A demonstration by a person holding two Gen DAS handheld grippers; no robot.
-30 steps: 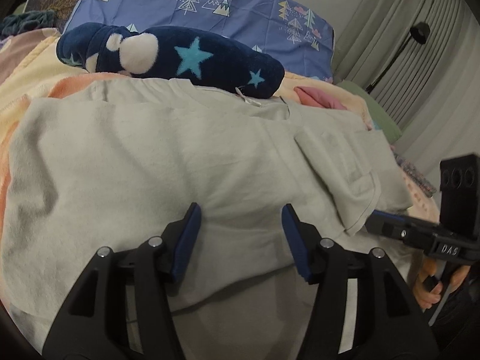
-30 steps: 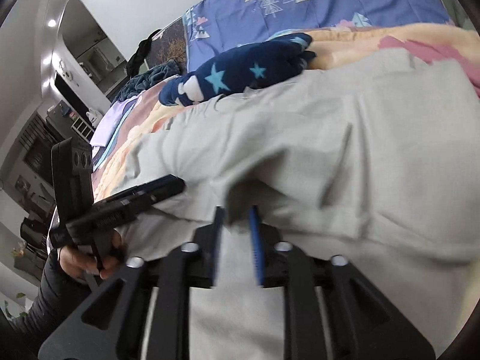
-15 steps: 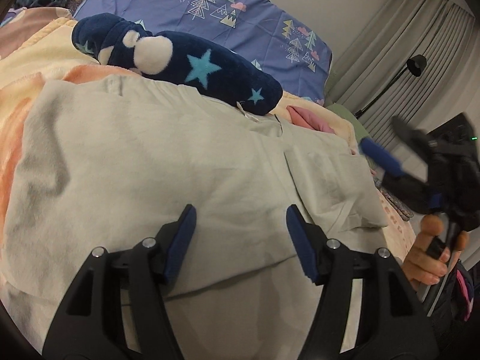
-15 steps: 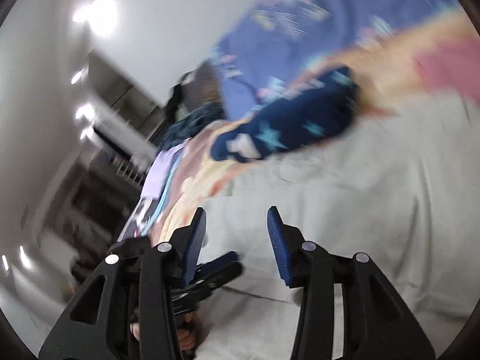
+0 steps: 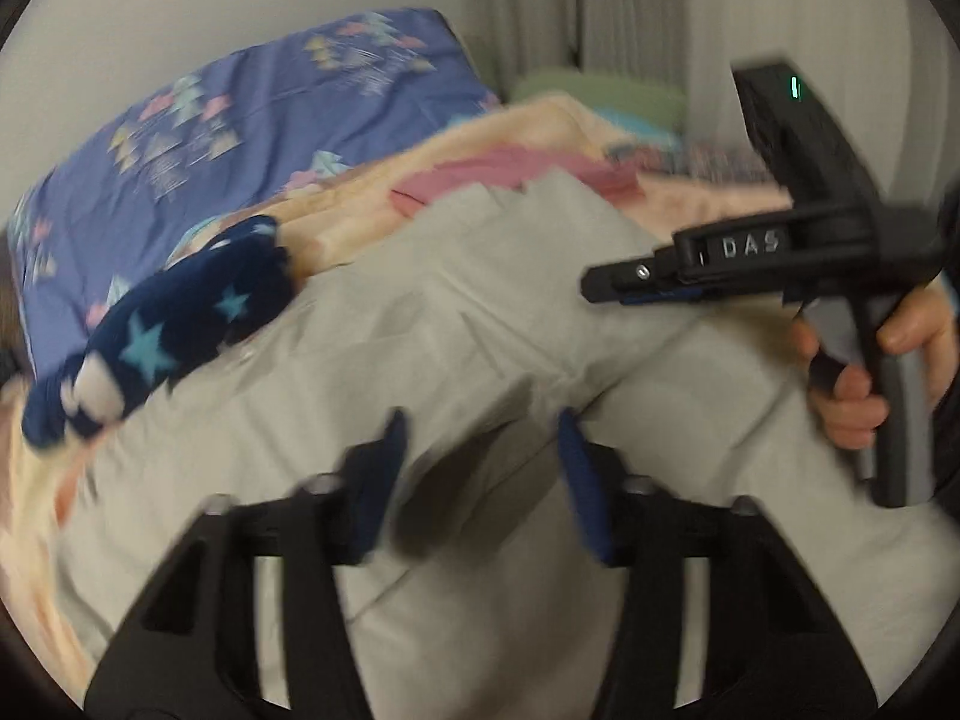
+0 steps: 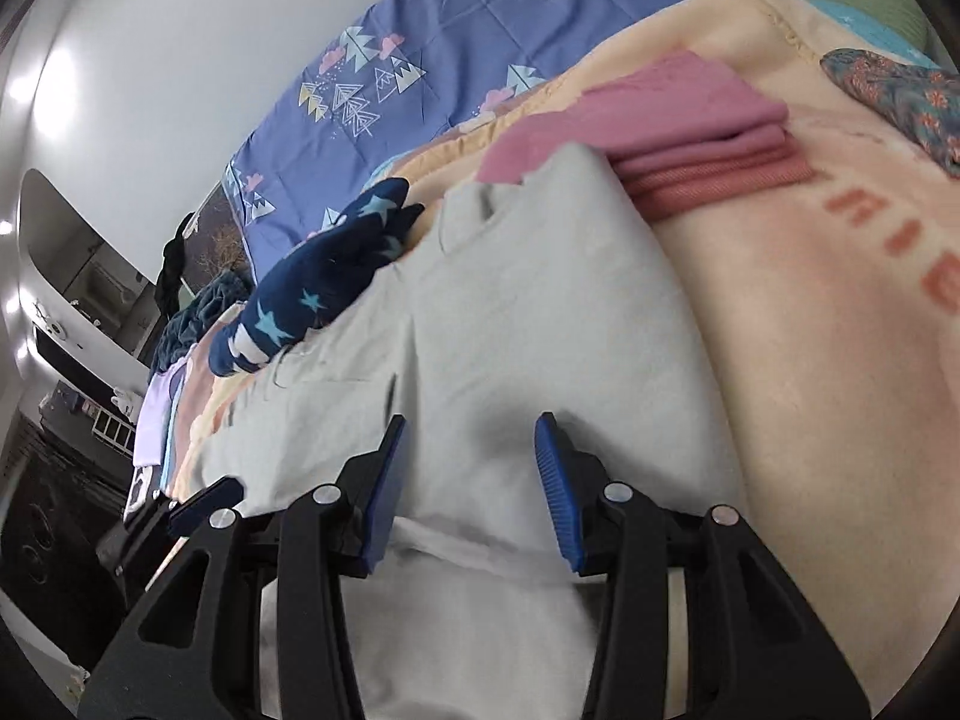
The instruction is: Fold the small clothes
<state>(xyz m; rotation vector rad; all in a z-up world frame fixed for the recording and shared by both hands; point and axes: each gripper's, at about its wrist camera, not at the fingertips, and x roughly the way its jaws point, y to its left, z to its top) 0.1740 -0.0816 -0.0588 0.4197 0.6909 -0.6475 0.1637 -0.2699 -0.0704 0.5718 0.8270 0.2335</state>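
Grey garment [image 6: 528, 324] on bed blanket [image 6: 810, 312]; navy star plush [image 6: 324, 282], folded pink clothes [image 6: 690, 138] adjacent. Left gripper [image 5: 480, 474] fingers closing over a raised fold; right gripper [image 6: 468, 480] parted, empty.

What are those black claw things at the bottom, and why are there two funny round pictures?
A person holds a grabbing tool in each hand, and each tool carries a small camera, so you get two round pictures. The left gripper has blue fingers that are closing, with a fold of the grey garment between them. The right gripper is open above the same garment; the person's hand holds its handle. All this lies on a bed with a peach blanket, a navy starry sock and folded pink clothes.
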